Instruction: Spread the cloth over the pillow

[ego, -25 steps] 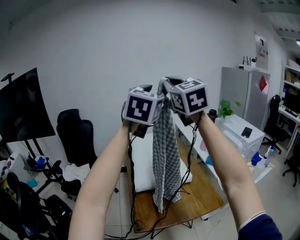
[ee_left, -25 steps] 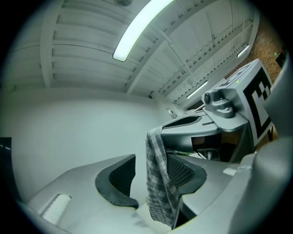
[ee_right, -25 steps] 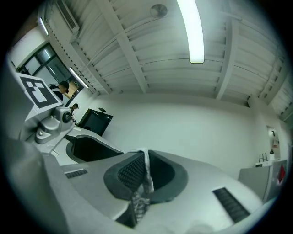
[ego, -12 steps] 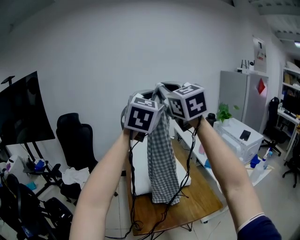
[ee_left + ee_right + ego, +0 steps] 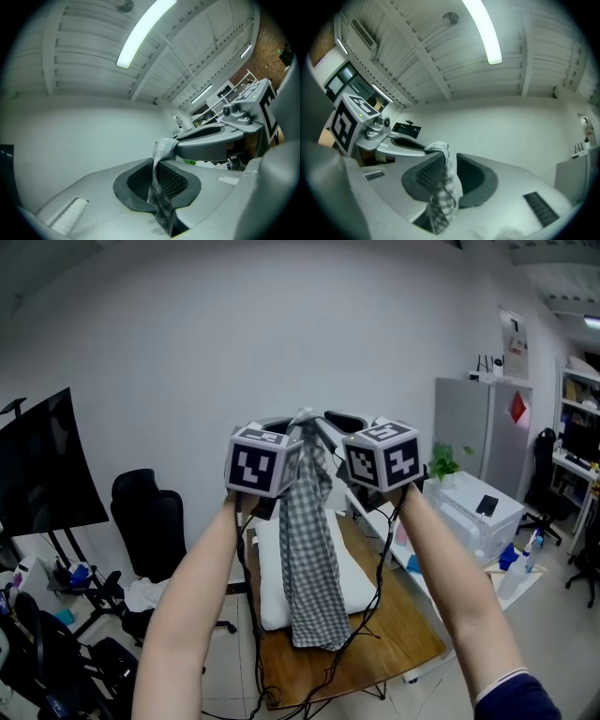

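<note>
Jaws of the left gripper [image 5: 157, 183] are closing and stand narrow, with the top of the checked cloth [image 5: 309, 549] pinched between the pads. Those of the right gripper [image 5: 452, 180] are opening: the same cloth lies against one pad, with a gap to the other. Both grippers are raised side by side, and the cloth hangs from them in a narrow bunch over the white pillow [image 5: 267, 577], which lies on the wooden table [image 5: 398, 634]. Whether its lower end touches the pillow cannot be told.

Each marker cube [image 5: 255, 460] bears black-and-white squares. Far right, a sheet on the wall [image 5: 515, 332] and a red diamond label [image 5: 518, 407] on the grey cabinet [image 5: 473, 427] are too small to read. A clear lidded box [image 5: 473, 526] stands right of the table with a dark flat thing [image 5: 487, 505] on its lid; its contents cannot be made out.
</note>
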`<state>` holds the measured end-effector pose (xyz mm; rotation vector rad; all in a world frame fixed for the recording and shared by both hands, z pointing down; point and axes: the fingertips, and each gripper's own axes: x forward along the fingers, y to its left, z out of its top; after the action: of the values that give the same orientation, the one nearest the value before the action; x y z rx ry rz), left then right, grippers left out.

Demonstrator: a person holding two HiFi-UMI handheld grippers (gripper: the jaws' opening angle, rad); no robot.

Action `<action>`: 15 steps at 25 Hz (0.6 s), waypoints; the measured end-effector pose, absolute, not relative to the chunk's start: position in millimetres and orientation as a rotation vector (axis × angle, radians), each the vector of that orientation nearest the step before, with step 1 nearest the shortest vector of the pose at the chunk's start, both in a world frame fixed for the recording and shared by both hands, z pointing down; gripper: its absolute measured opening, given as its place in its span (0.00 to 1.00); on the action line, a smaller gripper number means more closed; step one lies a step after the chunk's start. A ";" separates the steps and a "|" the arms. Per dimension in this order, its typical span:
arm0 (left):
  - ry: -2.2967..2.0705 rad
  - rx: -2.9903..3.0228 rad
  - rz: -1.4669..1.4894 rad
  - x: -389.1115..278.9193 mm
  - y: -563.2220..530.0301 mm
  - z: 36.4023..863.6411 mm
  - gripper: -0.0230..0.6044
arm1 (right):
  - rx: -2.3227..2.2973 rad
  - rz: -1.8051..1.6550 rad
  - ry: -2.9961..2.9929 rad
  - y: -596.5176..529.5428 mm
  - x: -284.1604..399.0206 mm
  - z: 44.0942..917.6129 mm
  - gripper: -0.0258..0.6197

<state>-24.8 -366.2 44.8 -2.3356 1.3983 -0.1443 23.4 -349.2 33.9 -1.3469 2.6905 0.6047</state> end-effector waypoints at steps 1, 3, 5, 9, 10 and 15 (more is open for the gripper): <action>1.395 -2.344 -0.134 -27.5 -366.7 42.8 0.09 | -1.349 0.594 2.690 -349.2 26.7 37.3 0.19; 1.397 -2.346 -0.112 -34.7 -366.9 36.1 0.09 | -1.353 0.561 2.689 -349.8 34.5 46.0 0.19; 1.398 -2.358 -0.086 -43.7 -365.5 28.2 0.09 | -1.341 0.510 2.682 -349.2 43.6 55.7 0.19; 1.364 -2.413 -0.008 -61.9 -359.2 10.3 0.09 | -1.303 0.404 2.709 -351.5 53.8 84.3 0.32; 1.360 -2.418 0.008 -66.4 -357.8 5.4 0.09 | -1.305 0.386 2.716 -353.2 54.9 92.1 0.32; 1.343 -2.402 0.045 -79.1 -350.2 -19.0 0.09 | -1.259 0.292 2.757 -359.7 45.6 129.1 0.37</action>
<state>-79.1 -350.2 -19.0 -2.4022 1.3429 0.0454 45.6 -359.7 129.1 -1.2588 2.7566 0.2917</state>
